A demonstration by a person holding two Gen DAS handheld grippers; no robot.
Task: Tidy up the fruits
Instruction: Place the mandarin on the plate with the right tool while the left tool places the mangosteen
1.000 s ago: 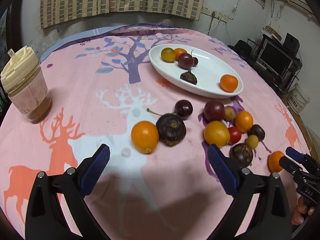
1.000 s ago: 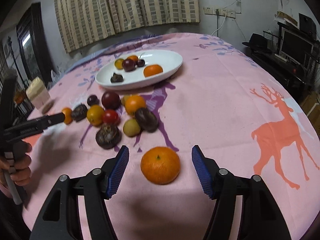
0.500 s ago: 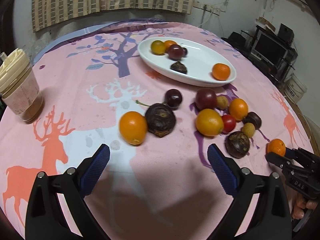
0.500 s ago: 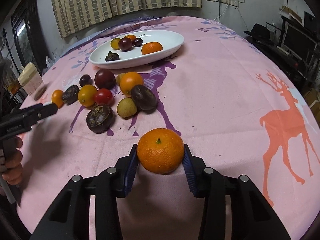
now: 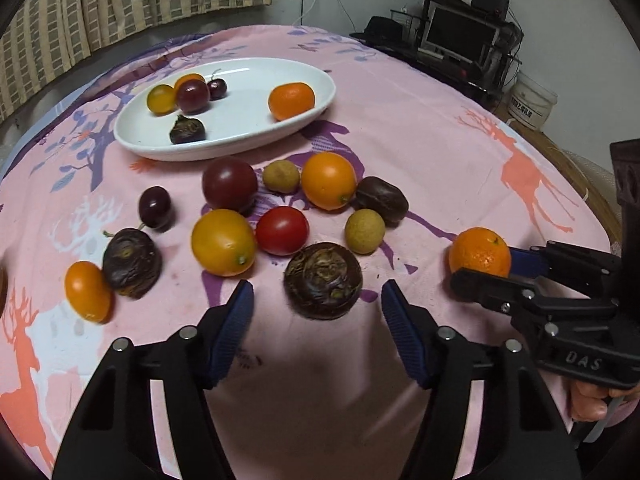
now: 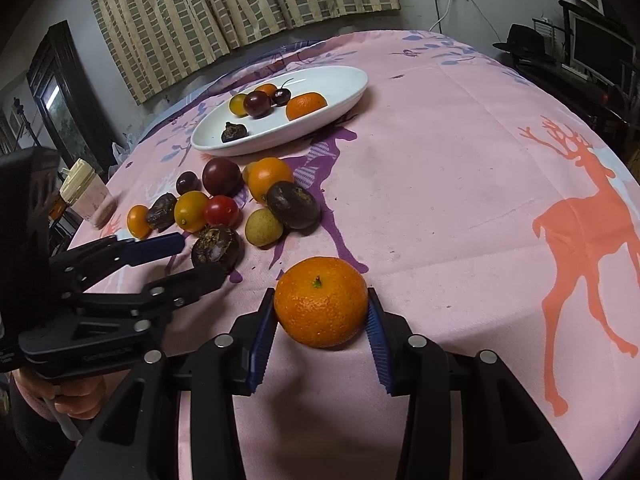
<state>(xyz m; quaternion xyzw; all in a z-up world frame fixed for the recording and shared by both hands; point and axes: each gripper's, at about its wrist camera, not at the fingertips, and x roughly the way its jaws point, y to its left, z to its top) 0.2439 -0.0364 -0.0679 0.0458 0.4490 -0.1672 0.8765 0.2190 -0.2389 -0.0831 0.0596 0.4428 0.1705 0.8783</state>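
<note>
My right gripper [image 6: 321, 330] is shut on a tangerine [image 6: 321, 307], also seen in the left wrist view [image 5: 479, 257], just above the pink cloth. My left gripper [image 5: 317, 322] is open, its jaws on either side of a dark wrinkled fruit [image 5: 323, 280] that lies on the cloth; it also shows in the right wrist view [image 6: 176, 258]. Several loose fruits lie beyond it, among them a red tomato [image 5: 282, 230] and a yellow-orange fruit [image 5: 223, 242]. A white oval plate [image 5: 248, 128] farther back holds several fruits, including an orange [image 5: 291, 100].
A lidded cup [image 6: 86, 196] stands at the table's left edge. A shelf with a monitor [image 5: 464, 40] and a white bucket [image 5: 532, 100] stand beyond the table's right side. Striped curtains hang behind.
My right gripper has closed on the tangerine and holds it. My left gripper has swung right and forward, from the orange and dark fruit pair to the dark wrinkled fruit.
</note>
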